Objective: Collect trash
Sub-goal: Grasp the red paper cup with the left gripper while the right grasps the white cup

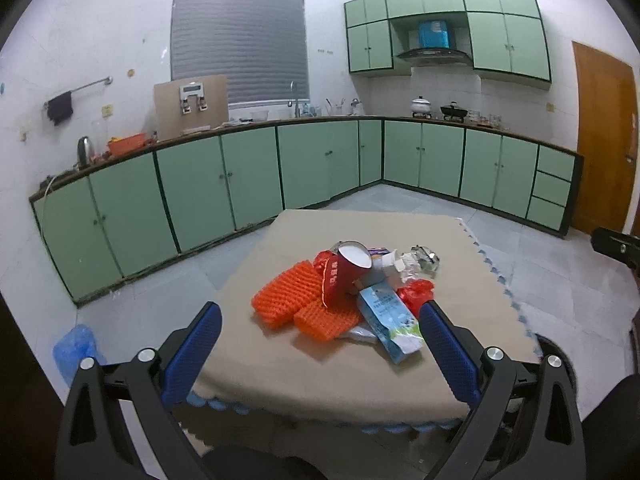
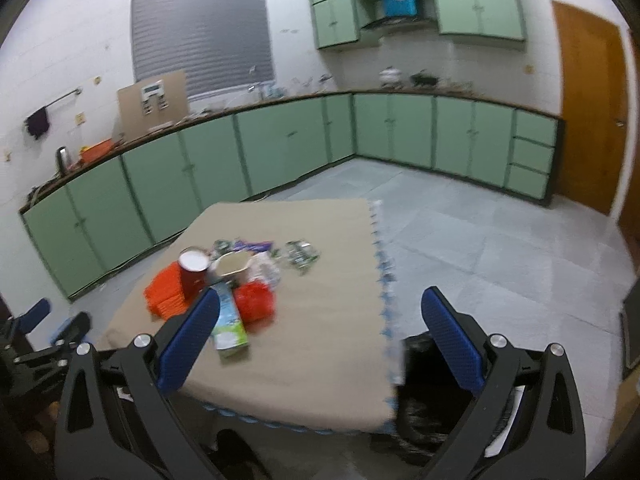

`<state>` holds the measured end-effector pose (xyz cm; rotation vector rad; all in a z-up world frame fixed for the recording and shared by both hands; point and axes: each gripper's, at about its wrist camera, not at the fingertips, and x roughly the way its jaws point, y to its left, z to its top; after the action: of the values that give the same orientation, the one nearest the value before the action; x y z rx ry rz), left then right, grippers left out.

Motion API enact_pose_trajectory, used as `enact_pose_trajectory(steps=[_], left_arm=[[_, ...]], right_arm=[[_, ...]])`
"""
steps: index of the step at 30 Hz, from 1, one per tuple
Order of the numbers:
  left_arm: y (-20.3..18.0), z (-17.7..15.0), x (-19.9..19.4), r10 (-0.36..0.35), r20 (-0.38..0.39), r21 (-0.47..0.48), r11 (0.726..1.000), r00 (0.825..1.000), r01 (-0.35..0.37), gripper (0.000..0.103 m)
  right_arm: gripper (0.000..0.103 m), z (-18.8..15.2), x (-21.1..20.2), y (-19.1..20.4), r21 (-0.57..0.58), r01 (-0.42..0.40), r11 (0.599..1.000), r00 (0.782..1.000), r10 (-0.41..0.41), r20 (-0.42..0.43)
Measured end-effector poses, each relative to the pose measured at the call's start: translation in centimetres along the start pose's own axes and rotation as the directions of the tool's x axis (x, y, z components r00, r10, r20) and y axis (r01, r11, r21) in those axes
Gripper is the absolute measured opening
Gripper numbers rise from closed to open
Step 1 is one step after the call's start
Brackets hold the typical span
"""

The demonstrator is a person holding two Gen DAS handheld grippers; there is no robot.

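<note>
A pile of trash lies on a beige table (image 1: 304, 376): orange foam netting (image 1: 286, 294), a red paper cup (image 1: 344, 274) on its side, a blue-and-white milk carton (image 1: 390, 324), a red plastic bag (image 1: 418, 292) and crumpled wrappers (image 1: 424, 258). My left gripper (image 1: 320, 344) is open and empty, above the table's near edge, short of the pile. My right gripper (image 2: 320, 338) is open and empty, over the table's right part; the carton (image 2: 228, 324) lies by its left finger. A black trash bag (image 2: 424, 396) sits below the table's right edge.
Green cabinets (image 1: 248, 176) run along the far walls, with cluttered counters. A wooden door (image 1: 600, 140) stands at the right. A blue bag (image 1: 74, 346) lies on the grey tiled floor at the left. The left gripper shows in the right wrist view (image 2: 44, 320).
</note>
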<state>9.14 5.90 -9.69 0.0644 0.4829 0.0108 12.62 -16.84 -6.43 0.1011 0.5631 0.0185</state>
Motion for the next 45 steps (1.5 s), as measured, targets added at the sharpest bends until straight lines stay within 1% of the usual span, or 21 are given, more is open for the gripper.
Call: enact_pose_trajectory(steps=[1,2,3,4,6,8,9,10,12,13,20,23,25,27,29,32,35,45], left_arm=[[0.0,-0.1,0.7,-0.001,0.002,0.011,1.0,1.0,0.001,0.097],[0.1,-0.2,1.5,0.005,0.003,0.02,1.0,1.0,-0.005,0.097],[0.1,-0.3,2.3,0.004,-0.002,0.026,1.0,1.0,-0.004,0.097],[0.0,-0.2,3.3,0.0,-0.012,0.03,1.0,1.0,0.0,0.096],[0.2,-0.5,4.9,-0.007,-0.023,0.031,0.999,1.0,0.007,0.096],[0.5,-0.7,6.3,-0.023,-0.033,0.03,0.999,0.999,0.024,0.091],[0.5,-0.9,7.1,-0.03,-0.041,0.028,0.999,0.999,0.031,0.087],[0.6,-1.0,8.0,-0.042,-0.051,0.027,0.999,0.998,0.043,0.081],[0.5,-1.1,9.5,-0.052,-0.072,0.029,0.998,0.996,0.054,0.075],[0.5,-1.2,10.4,-0.06,-0.082,0.031,0.998,0.995,0.062,0.074],[-0.2,-1.6,14.5,-0.081,-0.081,0.059,0.995,0.993,0.086,0.074],[-0.4,-1.7,15.6,-0.079,-0.061,0.077,0.993,0.995,0.084,0.072],[-0.3,-1.7,16.3,-0.089,-0.058,0.072,0.993,0.994,0.093,0.067],[-0.1,-1.7,16.9,-0.097,-0.058,0.074,0.992,0.994,0.101,0.063],[-0.1,-1.9,17.3,-0.102,-0.049,0.081,0.991,0.994,0.106,0.062],[0.0,-2.0,17.9,-0.122,-0.05,0.09,0.988,0.991,0.126,0.062],[-0.3,-2.1,18.2,-0.13,-0.05,0.113,0.984,0.99,0.134,0.062],[-2.0,-2.5,20.6,-0.137,-0.095,0.151,0.977,0.986,0.15,0.061]], right_arm=[[0.083,0.2,0.8,0.3,-0.005,-0.016,1.0,1.0,0.016,-0.016],[0.074,0.3,1.7,0.8,-0.011,-0.038,0.999,0.999,0.037,-0.035],[0.069,0.2,3.0,1.3,-0.012,-0.071,0.997,0.995,0.07,-0.067],[0.067,0.3,3.9,1.6,-0.008,-0.086,0.996,0.993,0.085,-0.085],[0.059,0.1,6.3,2.3,0.013,-0.126,0.992,0.983,0.127,-0.133],[0.054,0.0,8.0,2.9,0.023,-0.145,0.989,0.977,0.147,-0.156],[0.052,0.1,8.5,3.1,0.022,-0.148,0.989,0.975,0.15,-0.164],[0.051,0.1,9.4,3.5,0.022,-0.158,0.987,0.972,0.159,-0.173],[0.05,0.2,10.9,4.2,0.016,-0.17,0.985,0.968,0.17,-0.183],[0.05,0.1,11.3,4.4,0.016,-0.177,0.984,0.967,0.176,-0.185],[0.05,0.3,16.2,6.1,0.034,-0.213,0.976,0.955,0.216,-0.202],[0.047,0.1,17.8,6.5,0.054,-0.225,0.973,0.95,0.231,-0.211],[0.046,0.0,18.7,6.9,0.068,-0.23,0.971,0.946,0.239,-0.217],[0.042,-0.2,19.6,7.1,0.087,-0.233,0.969,0.943,0.247,-0.225],[0.039,-0.4,20.3,7.1,0.105,-0.239,0.965,0.939,0.258,-0.227],[0.039,-0.8,21.4,7.2,0.124,-0.247,0.961,0.936,0.27,-0.228],[0.039,-1.2,22.0,7.3,0.13,-0.241,0.962,0.937,0.266,-0.226],[0.04,-1.3,23.0,6.6,0.152,-0.247,0.957,0.934,0.276,-0.224]])
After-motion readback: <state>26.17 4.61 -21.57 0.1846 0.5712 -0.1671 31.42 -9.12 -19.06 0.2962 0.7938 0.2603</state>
